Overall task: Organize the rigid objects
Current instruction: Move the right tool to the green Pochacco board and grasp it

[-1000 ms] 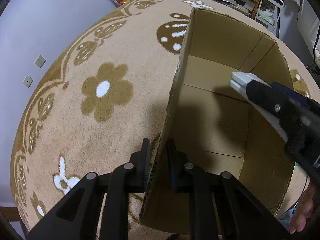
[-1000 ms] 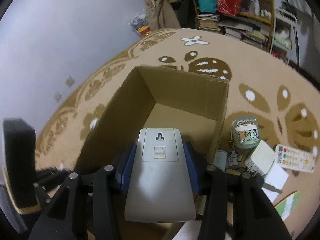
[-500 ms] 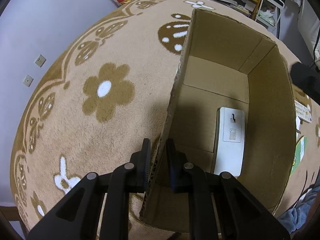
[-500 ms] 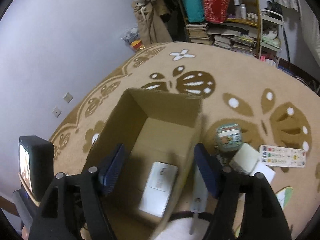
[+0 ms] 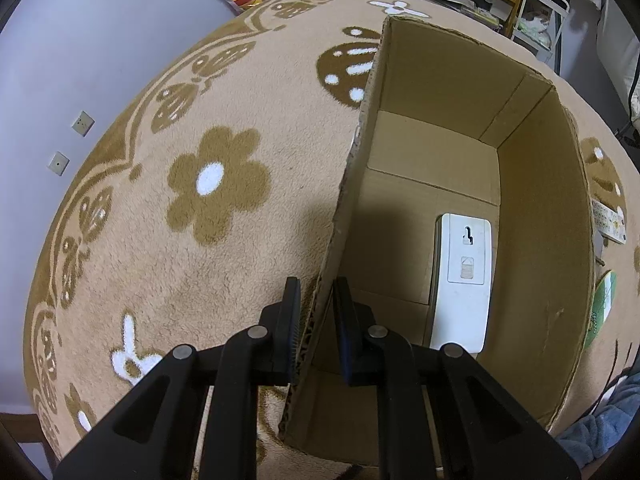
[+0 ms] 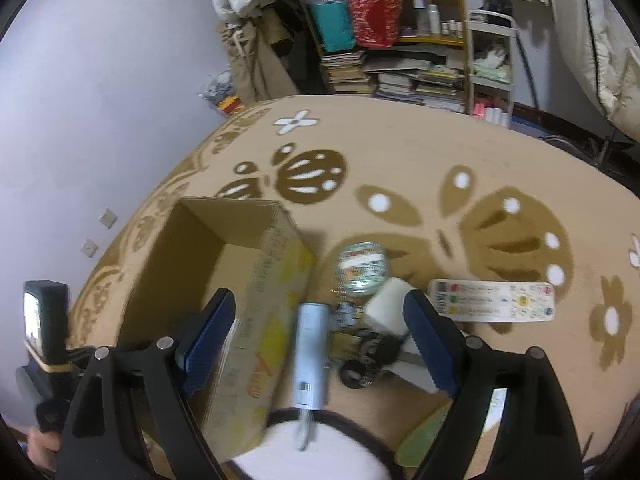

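My left gripper (image 5: 316, 320) is shut on the near left wall of an open cardboard box (image 5: 356, 184) that stands on the carpet. A white flat device (image 5: 464, 276) lies on the box floor. My right gripper (image 6: 316, 324) is open and empty, above the box's right wall (image 6: 272, 304) and a pile of small things beside it: a light blue cylinder (image 6: 312, 356), a round tin (image 6: 362, 268), a white adapter block (image 6: 390, 306), a white remote control (image 6: 494, 300) and dark keys (image 6: 368, 356).
The tan carpet (image 5: 208, 184) has brown flower and butterfly patterns. A crowded bookshelf (image 6: 384, 36) and a white cart (image 6: 490, 68) stand at the far wall. A green leaf-shaped item (image 6: 424, 440) and a white rounded object (image 6: 304, 452) lie near me.
My right gripper opened and let the white device go into the box, then rose and swung right over the pile of small objects. My left gripper kept its hold on the box wall.
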